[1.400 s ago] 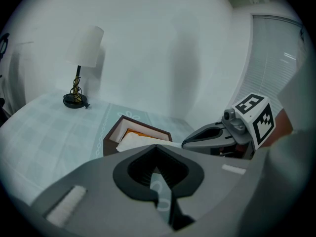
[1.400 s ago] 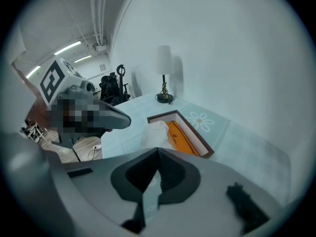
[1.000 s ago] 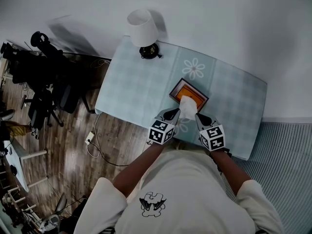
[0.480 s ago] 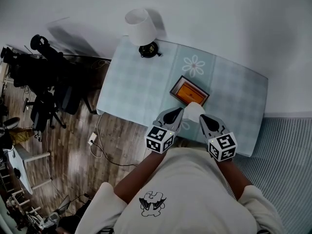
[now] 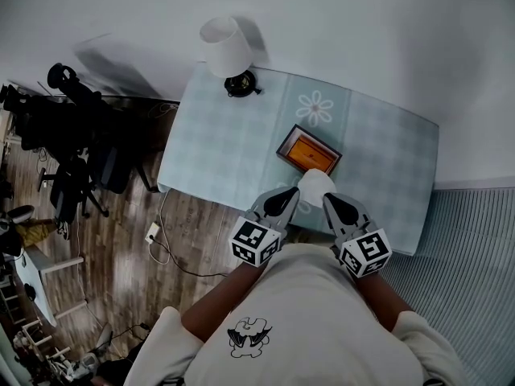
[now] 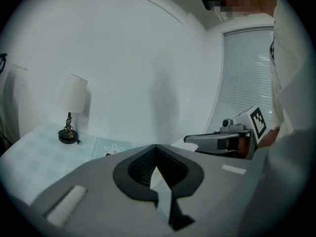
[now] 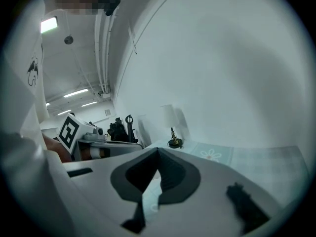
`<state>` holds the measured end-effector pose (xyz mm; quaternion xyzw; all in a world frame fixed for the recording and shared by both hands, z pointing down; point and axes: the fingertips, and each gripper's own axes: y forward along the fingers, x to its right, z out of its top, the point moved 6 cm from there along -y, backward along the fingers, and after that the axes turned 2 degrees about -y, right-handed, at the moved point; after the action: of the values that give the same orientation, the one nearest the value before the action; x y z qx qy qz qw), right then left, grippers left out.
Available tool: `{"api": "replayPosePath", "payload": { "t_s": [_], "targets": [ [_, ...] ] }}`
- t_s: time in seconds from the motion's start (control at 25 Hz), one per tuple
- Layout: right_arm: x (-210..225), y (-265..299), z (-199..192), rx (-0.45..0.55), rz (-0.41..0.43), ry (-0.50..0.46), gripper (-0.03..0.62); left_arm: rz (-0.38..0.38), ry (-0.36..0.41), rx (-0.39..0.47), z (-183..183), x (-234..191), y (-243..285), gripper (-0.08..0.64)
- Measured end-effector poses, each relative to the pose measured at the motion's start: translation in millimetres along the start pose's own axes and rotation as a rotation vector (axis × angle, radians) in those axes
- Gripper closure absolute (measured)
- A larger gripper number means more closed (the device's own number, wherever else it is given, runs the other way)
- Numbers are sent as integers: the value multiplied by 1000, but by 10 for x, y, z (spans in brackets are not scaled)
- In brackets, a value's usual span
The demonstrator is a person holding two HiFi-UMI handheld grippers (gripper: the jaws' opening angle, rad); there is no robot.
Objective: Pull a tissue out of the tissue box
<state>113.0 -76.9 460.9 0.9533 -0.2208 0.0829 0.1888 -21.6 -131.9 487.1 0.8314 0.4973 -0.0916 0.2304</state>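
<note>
Head view: we see the left gripper point(image 5: 294, 193) and right gripper point(image 5: 326, 199), each pinched shut on the white tissue point(image 5: 315, 183), above the tissue box point(image 5: 308, 153).

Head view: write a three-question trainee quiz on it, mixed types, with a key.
1. True or false: the lamp stands near a corner of the table.
2. Short answer: what colour is the box's top?
3. Multiple choice: the tissue is A) on the lamp, B) between the left gripper and right gripper, C) at the table's far edge.
Key: 1 true; 2 orange; 3 B.
</note>
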Motion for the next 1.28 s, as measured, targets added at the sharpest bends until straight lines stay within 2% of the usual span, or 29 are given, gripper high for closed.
{"api": "replayPosePath", "payload": {
  "t_s": [0.52, 1.28],
  "targets": [
    [72, -45, -4, -23, -41, 16, 580, 1, -19, 21, 27, 12, -10, 554],
    [52, 12, -73, -44, -18, 15, 580, 33, -43, 25, -40, -43, -79, 554]
  ]
}}
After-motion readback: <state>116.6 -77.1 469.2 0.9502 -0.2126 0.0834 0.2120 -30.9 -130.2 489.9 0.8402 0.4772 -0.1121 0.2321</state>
